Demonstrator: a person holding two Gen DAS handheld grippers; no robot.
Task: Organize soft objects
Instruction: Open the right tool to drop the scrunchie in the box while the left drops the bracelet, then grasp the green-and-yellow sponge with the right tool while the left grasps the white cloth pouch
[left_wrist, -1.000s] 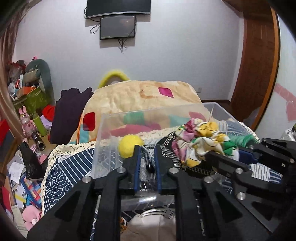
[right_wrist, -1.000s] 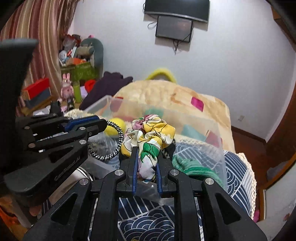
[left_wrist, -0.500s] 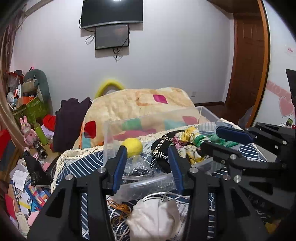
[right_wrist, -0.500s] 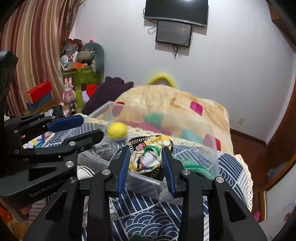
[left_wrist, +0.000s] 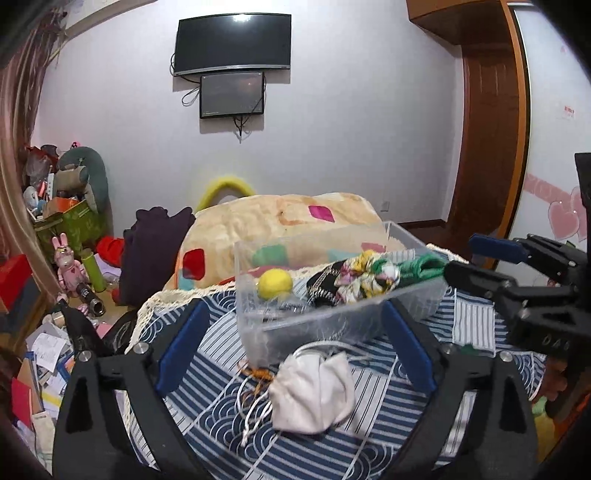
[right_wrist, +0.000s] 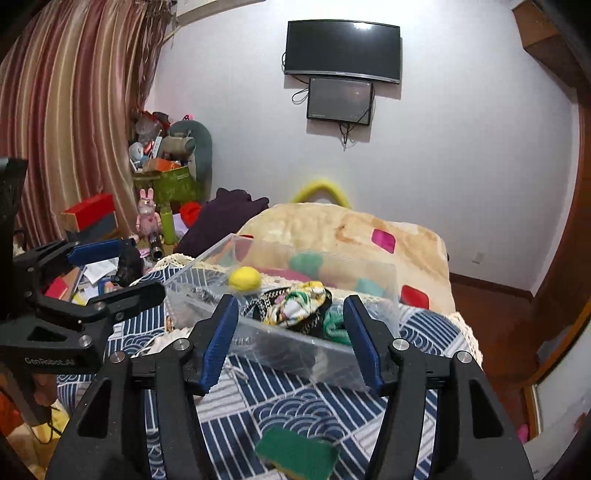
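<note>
Clear plastic bin (left_wrist: 334, 317) on the blue-patterned bench cloth (left_wrist: 221, 332) now holds the soft pieces: floral scrunchie (left_wrist: 364, 275) mid-bin, black-and-white band (left_wrist: 321, 286) beside it, green cloth (left_wrist: 424, 264) at the right end, yellow ball (left_wrist: 275, 282) at the left. A second ago the right tool (right_wrist: 291, 334) was clamped on the scrunchie above the bin and the left tool (left_wrist: 291, 343) was pinched on something dark I cannot name. Both have just been opening; left jaws now stand wide, right about halfway, nothing between either pair, and both sit back from the bin's near wall. Reading: scrunchie delivered, this drop finished. Outside the bin: white pouch (left_wrist: 314, 391) with loose cords, touching nothing but the cloth, just in front of the bin and framed by the left tool; green pad (right_wrist: 295, 456) on the cloth below the right tool. Likely next picks, pouch for left, pad for right. Cords may snag or trail over the bin wall. Beyond: quilt (left_wrist: 288, 225), floor clutter at left, screens on the wall.
</note>
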